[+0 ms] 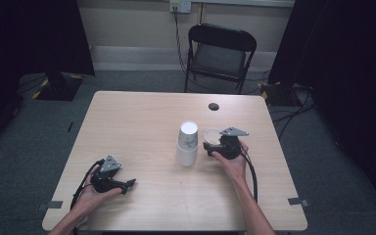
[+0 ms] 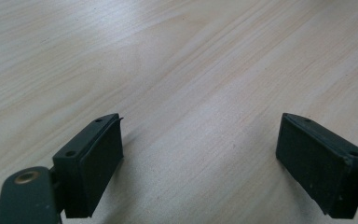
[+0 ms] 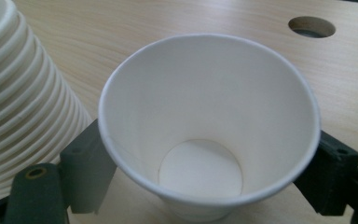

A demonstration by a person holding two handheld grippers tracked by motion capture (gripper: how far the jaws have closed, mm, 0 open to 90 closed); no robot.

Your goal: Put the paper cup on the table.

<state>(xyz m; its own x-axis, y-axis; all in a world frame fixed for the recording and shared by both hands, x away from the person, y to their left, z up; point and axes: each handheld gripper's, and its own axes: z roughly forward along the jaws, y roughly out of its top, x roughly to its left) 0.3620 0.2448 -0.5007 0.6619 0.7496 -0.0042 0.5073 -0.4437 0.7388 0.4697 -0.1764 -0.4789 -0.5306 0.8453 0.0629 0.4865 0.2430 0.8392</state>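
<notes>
Between the right gripper's (image 3: 200, 182) spread jaws stands an upright white paper cup (image 3: 205, 126), its base cut off by the frame edge, so pad contact is hard to judge. Just beside it rises a stack of inverted cups (image 1: 187, 143). Well apart, the left gripper (image 2: 200, 163) hovers spread over bare bench (image 2: 177, 70).

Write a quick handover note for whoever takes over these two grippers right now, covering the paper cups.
Left gripper: open, empty, low over the near left of the table.
Right gripper: jaws either side of a single paper cup; whether the pads press on it cannot be told.
That cup stands upright, mouth up, just right of the upside-down cup stack at mid-table.
Done: one cup appears separated from the stack and set down.
Left: probably back the right gripper off and take the next cup.
</notes>
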